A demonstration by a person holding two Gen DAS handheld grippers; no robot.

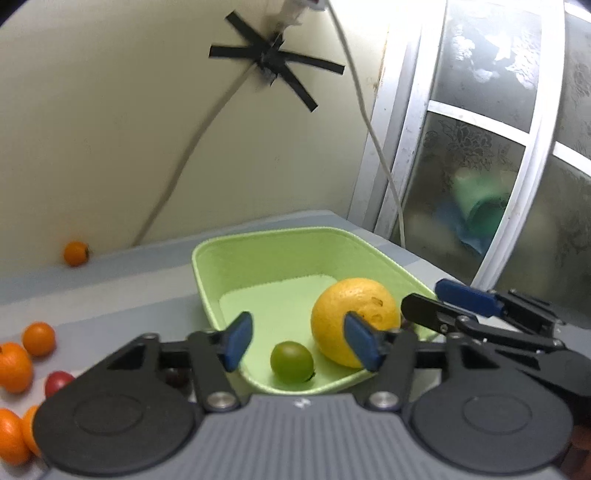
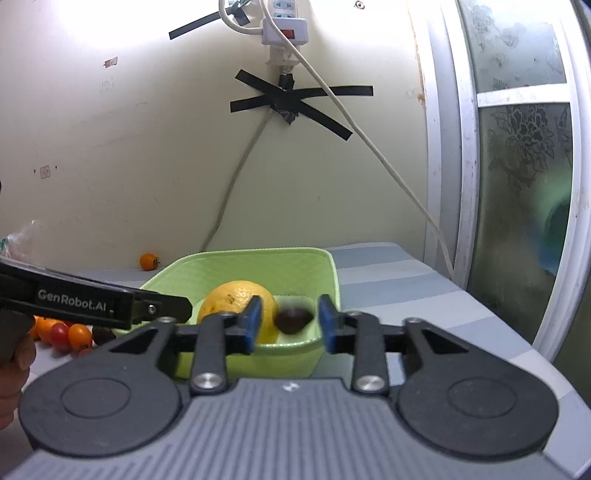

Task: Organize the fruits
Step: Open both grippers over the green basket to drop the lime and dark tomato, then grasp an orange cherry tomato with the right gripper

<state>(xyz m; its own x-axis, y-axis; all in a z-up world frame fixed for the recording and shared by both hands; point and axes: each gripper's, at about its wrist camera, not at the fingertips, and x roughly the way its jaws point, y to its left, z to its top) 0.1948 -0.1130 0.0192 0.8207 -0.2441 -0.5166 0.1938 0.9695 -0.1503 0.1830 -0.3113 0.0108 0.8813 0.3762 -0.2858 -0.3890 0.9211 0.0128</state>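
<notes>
A cream wall (image 2: 129, 147) stands behind everything, with a frosted glass door (image 2: 524, 166) to the right of it. A white power strip (image 2: 284, 26) hangs on the wall over a cross of black tape (image 2: 295, 103), and its cords (image 2: 388, 166) hang down toward the bench (image 2: 424, 295).

On the bench sits a green tray (image 1: 207, 280). Inside it lie a big yellow orange (image 1: 332, 314), a small green fruit (image 1: 291, 360) and a dark little fruit (image 2: 293, 320), which looks blurry.

The left tool (image 1: 299, 341) is wide open above the tray's near edge and holds nothing. The right tool (image 2: 290, 323) is open too, just over the dark fruit.

Small orange and red tomatoes (image 1: 22, 362) lie in a bunch on the bench left of the tray. One orange tomato (image 1: 75, 253) sits alone by the wall.
</notes>
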